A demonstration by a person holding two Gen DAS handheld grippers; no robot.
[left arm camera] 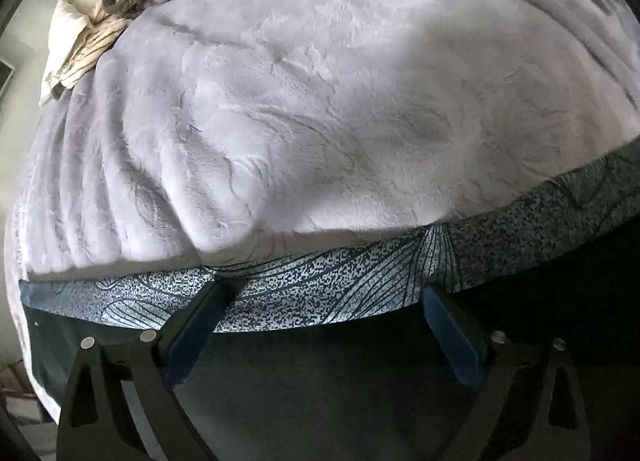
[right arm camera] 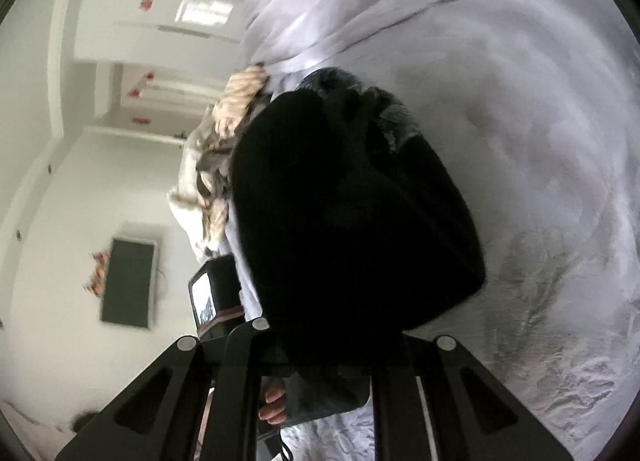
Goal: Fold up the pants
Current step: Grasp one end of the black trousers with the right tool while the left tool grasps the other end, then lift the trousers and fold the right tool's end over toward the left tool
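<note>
The pants (left arm camera: 360, 293), dark with a speckled leaf-line print, stretch across both spread blue fingers (left arm camera: 192, 325) of the left gripper (left arm camera: 324, 301), lavender blanket (left arm camera: 320, 101) beyond. Right gripper (right arm camera: 324, 361): a dark bunch of fabric covers its fingers, so can't tell their state.

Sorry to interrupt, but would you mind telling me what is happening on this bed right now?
A person with a gripper in each hand is folding pants on a fluffy pale lilac blanket. The left gripper is open, its blue-padded fingers reaching to the edge of the dark teal leaf-patterned fabric. The right gripper holds up a bunched dark bundle of the pants, which hides its fingertips. Crumpled beige bedding lies at the far end.
</note>
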